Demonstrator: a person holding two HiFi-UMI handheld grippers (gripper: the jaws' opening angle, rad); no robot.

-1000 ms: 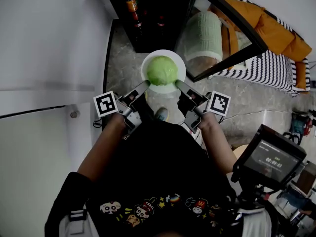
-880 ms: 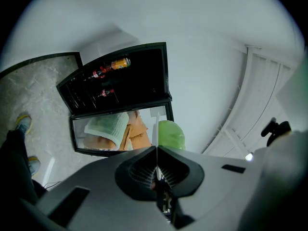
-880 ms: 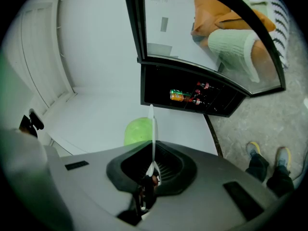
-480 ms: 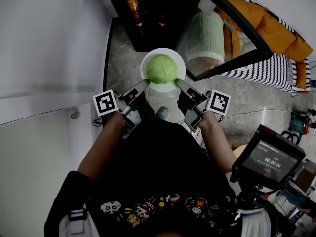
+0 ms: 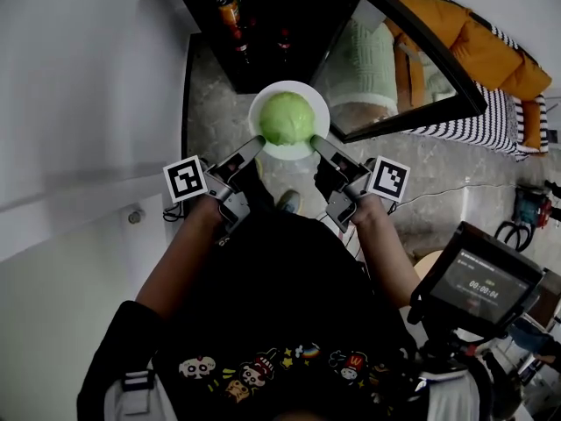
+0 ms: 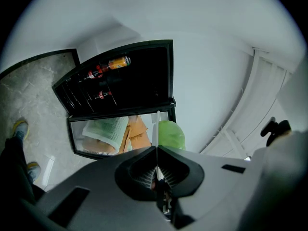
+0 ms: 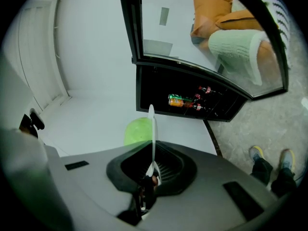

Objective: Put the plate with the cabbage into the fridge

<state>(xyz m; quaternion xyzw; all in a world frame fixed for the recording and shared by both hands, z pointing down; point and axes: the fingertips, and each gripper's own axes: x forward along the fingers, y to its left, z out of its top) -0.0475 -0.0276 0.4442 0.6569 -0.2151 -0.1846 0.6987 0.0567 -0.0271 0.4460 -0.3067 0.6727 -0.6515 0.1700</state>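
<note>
On the plate [image 5: 289,86], left gripper [image 5: 256,142] and right gripper [image 5: 317,140] clamp tight.

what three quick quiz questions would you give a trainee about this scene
1. True or false: the left gripper and the right gripper each have their jaws shut on the rim of the round white plate.
2. What lies on the plate? A) a round green cabbage B) a red apple C) a bread loaf
3. Fill in: the glass door of the black fridge stands ____.

Key: 1 true; 2 A; 3 open
</note>
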